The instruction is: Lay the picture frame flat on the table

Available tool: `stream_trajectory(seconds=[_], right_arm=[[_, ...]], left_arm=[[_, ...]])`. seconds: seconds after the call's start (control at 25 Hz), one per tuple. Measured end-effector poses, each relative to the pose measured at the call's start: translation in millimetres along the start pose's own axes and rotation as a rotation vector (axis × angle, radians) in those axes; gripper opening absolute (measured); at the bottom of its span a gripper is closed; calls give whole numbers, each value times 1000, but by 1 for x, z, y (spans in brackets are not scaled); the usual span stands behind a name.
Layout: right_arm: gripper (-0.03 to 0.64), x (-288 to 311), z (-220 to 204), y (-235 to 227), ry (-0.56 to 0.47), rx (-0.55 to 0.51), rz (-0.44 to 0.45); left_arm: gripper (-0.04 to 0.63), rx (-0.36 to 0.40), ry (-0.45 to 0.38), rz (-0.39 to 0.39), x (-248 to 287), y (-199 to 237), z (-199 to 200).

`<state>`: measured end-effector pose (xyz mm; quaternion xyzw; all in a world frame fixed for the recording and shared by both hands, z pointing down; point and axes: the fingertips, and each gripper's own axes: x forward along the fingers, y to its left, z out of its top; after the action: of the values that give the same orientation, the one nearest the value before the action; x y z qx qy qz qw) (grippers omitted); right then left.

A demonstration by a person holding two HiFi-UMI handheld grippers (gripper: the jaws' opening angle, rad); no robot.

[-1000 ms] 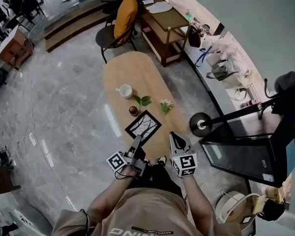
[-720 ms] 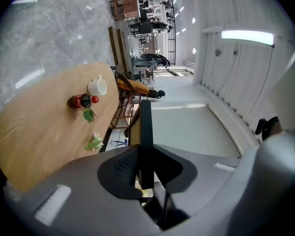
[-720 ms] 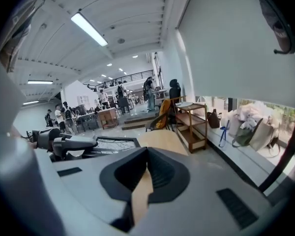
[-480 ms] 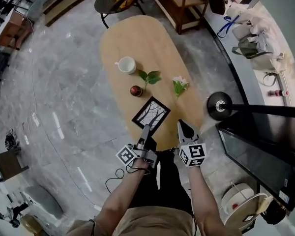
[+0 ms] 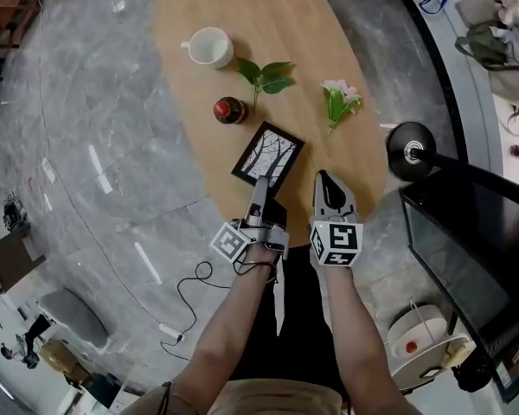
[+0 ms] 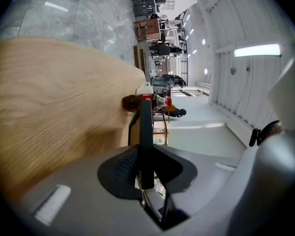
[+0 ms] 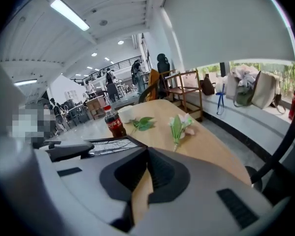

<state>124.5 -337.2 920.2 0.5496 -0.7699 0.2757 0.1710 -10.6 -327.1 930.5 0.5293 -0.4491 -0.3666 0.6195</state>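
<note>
picture frame [image 5: 269, 162]: black rim, pale print, bare trees

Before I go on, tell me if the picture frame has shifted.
No. The picture frame keeps its place beside the bottle, with the left gripper gripping its near edge.

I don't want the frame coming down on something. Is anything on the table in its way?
Nothing visible is. The left gripper is clamped on the picture frame at its near edge, over bare table. The bottle, leaf sprig and flower lie past its far edge, apart from it.
</note>
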Motion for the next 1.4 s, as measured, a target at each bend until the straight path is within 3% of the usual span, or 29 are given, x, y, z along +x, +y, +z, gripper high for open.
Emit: stream_trajectory(seconds=[0.28,0.6,0.72,0.92,1.2,1.28,1.4], right_arm=[[5,27,-25,-2,35,-43,23],[5,33,-22,-6,30,-44,38],[5,28,-22,-2,29,-43,46],[5,16,-27,2,29,-30,45],[5,0,-21,14,15,-30,60],[5,-3,-19,14,8,-35,63],[5,-5,-18,13,0,-41,65]], left_arm=[[71,17,-15,33,16,35,2],[77,62,-1,216,15,72,3],[237,96,23,271,17,73,1],[359,148,25,367,17,64,-2],[391,283,49,510,7,49,-1],[391,298,49,567,-1,52,0],[391,288,50,569,-8,55,1]])
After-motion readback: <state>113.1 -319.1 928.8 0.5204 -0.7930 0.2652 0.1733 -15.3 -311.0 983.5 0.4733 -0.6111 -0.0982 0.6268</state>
